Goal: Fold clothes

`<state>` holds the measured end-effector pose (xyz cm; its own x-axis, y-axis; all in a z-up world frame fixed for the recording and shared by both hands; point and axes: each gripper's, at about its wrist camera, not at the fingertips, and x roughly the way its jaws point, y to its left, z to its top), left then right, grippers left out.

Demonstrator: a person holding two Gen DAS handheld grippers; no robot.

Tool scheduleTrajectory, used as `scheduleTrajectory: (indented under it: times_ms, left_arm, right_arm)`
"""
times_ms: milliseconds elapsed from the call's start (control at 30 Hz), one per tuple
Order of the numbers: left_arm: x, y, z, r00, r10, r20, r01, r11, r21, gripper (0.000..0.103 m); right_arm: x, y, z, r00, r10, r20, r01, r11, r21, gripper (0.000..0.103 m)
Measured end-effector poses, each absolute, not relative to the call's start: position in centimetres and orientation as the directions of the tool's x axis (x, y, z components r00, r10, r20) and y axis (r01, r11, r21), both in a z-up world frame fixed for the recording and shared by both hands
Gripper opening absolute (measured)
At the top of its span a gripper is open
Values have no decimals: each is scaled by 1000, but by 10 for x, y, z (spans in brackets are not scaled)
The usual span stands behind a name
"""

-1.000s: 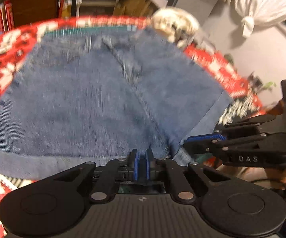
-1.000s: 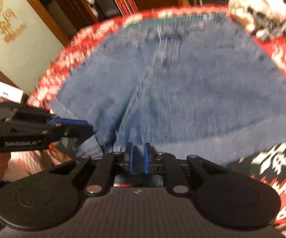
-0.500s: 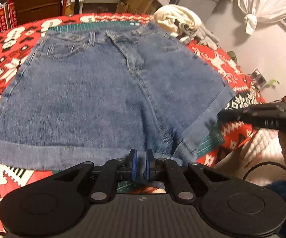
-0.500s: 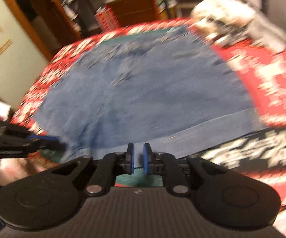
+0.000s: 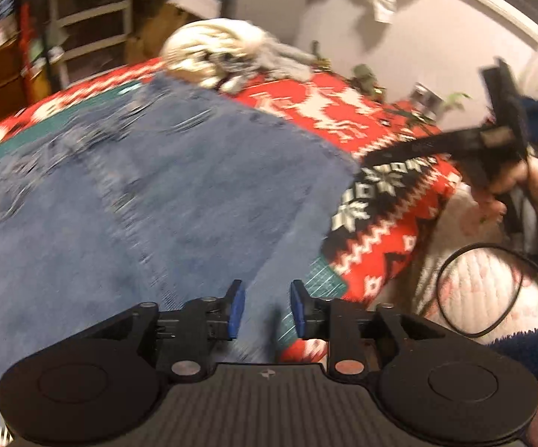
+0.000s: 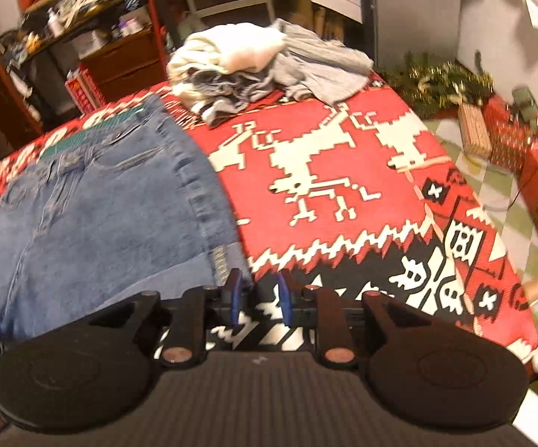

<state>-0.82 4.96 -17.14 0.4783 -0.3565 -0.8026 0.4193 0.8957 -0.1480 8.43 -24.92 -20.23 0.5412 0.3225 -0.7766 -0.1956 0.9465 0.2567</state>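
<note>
I saw the shorts (image 6: 94, 205) lying flat on the bench (image 6: 325, 171), near the clothes pile (image 6: 254, 67). My left hand-held gripper (image 5: 265, 309) and right hand-held gripper (image 6: 258, 294) were both open, holding nothing.

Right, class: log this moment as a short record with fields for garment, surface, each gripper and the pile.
garment: denim shorts, spread flat, unfolded
surface: red patterned cloth
left gripper: open, over the shorts' hem
right gripper: open, at the hem's right corner, holding nothing
pile: heap of clothes beyond the shorts
</note>
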Motion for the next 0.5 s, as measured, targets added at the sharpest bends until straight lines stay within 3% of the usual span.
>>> scheduleTrajectory:
  times_ms: [233, 333, 500]
  left_arm:
    - [8, 0, -187, 486, -356, -798, 543, 839, -43, 35]
    - [14, -16, -192, 492, -342, -801, 570, 821, 0, 35]
    - [18, -38, -202, 509, -332, -794, 619, 782, 70, 35]
  right_arm:
    - [100, -252, -221, 508, 402, -762, -186, 915, 358, 28]
    - [102, -252, -221, 494, 432, -755, -186, 900, 393, 6]
    - [105, -260, -215, 501, 453, -737, -109, 878, 466, 4]
